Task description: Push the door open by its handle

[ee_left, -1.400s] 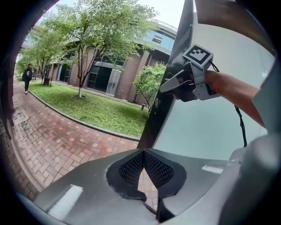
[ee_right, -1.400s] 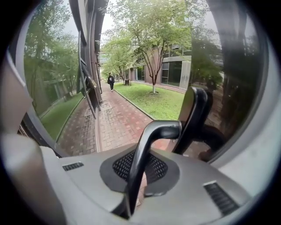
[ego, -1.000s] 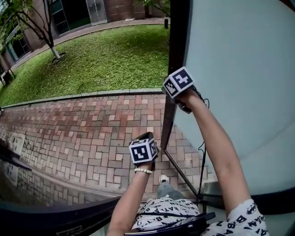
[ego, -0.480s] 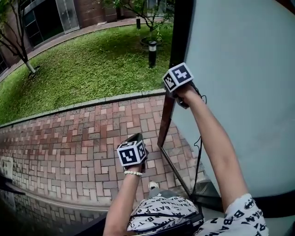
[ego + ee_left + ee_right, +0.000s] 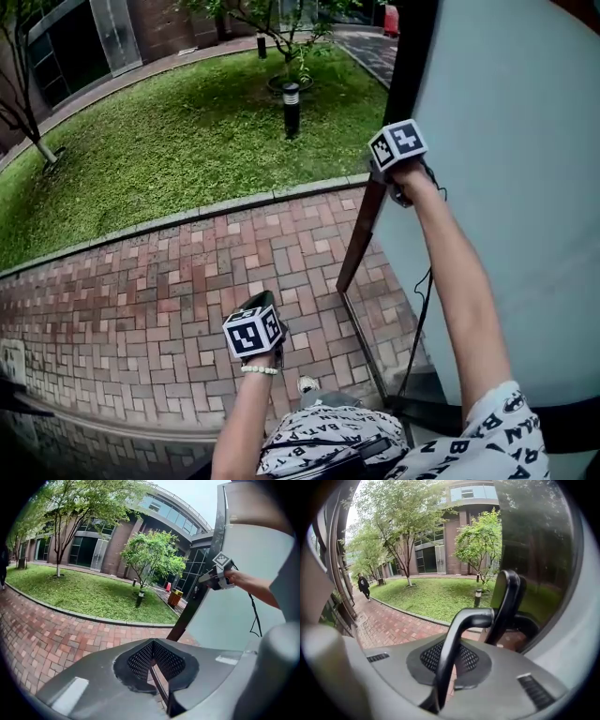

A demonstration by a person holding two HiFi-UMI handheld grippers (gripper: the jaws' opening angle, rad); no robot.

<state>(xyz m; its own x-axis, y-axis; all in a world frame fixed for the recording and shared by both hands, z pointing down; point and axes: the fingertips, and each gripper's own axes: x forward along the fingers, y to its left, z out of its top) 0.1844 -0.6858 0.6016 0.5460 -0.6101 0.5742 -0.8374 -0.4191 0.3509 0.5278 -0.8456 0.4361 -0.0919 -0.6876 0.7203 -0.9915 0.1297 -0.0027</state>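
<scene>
The glass door (image 5: 525,141) with its dark frame edge (image 5: 361,239) stands ajar at the right. A black curved door handle (image 5: 459,634) runs up between the jaws of my right gripper (image 5: 450,667), which is shut on it. In the head view the right gripper (image 5: 384,169) is pressed against the door's edge at arm's length. It also shows in the left gripper view, as the right gripper (image 5: 213,576) against the door (image 5: 234,597). My left gripper (image 5: 255,305) hangs low over the brick paving, away from the door. The left gripper (image 5: 157,667) is shut and holds nothing.
Red brick paving (image 5: 187,281) lies outside, with a kerb and lawn (image 5: 187,122) beyond. A short lamp post (image 5: 292,108) and a tree stand on the grass. A person (image 5: 363,585) walks on the path far off. A cable (image 5: 417,319) hangs from the right gripper.
The door's edge and my right gripper on it have moved to the right and a little up. The left gripper has dropped lower and to the left. More lawn and the lamp post now show.
</scene>
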